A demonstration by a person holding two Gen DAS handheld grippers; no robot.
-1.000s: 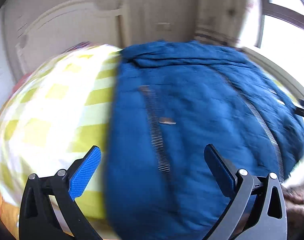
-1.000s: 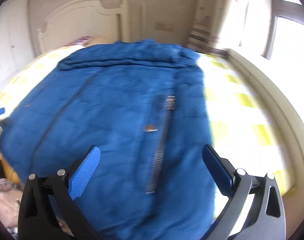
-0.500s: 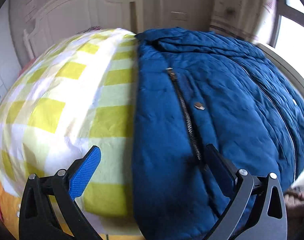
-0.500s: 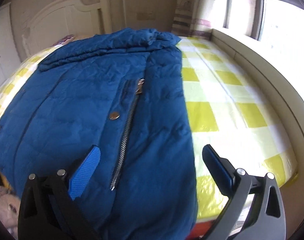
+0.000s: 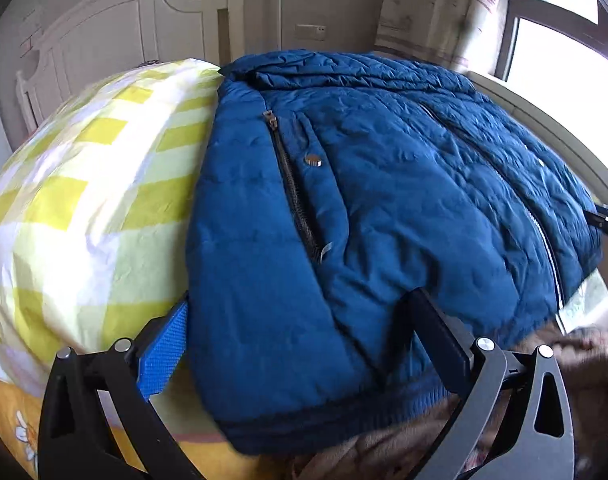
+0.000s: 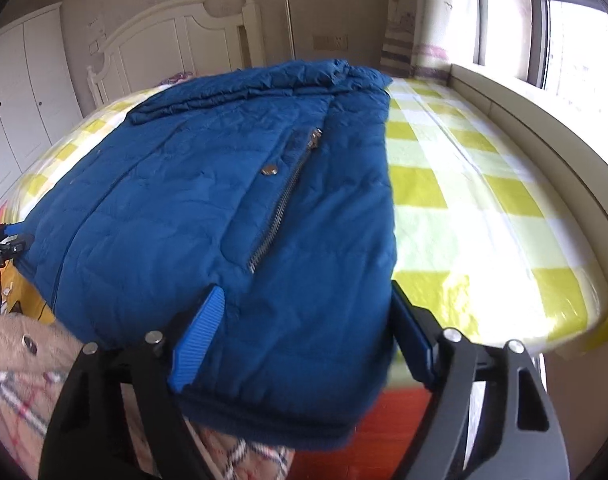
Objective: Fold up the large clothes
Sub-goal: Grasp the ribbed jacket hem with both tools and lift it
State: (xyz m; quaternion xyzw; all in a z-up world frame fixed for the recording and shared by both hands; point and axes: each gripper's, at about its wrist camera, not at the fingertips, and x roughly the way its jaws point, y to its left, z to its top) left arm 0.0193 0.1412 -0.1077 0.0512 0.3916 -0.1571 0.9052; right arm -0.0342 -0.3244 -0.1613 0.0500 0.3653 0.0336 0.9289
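A large blue quilted jacket (image 5: pixel 384 208) lies spread on a bed with a yellow-and-white checked sheet (image 5: pixel 83 200), collar at the far end, hem over the near edge. It also shows in the right wrist view (image 6: pixel 207 208). My left gripper (image 5: pixel 299 328) is open, its jaws standing either side of the jacket's left hem corner. My right gripper (image 6: pixel 304 324) is open, its jaws standing either side of the right hem corner. The fabric lies between the fingers of each, not pinched.
A white headboard (image 6: pixel 175 40) stands at the far end. A window ledge (image 6: pixel 544 128) runs along the right side of the bed. A tan coat with plaid lining (image 6: pixel 23 368) lies below the near edge. The left gripper shows at the left edge of the right wrist view (image 6: pixel 3 240).
Both grippers have moved down and forward to the jacket's hem. The hem corners now sit between the open jaws, where before the jaws hung above the jacket.
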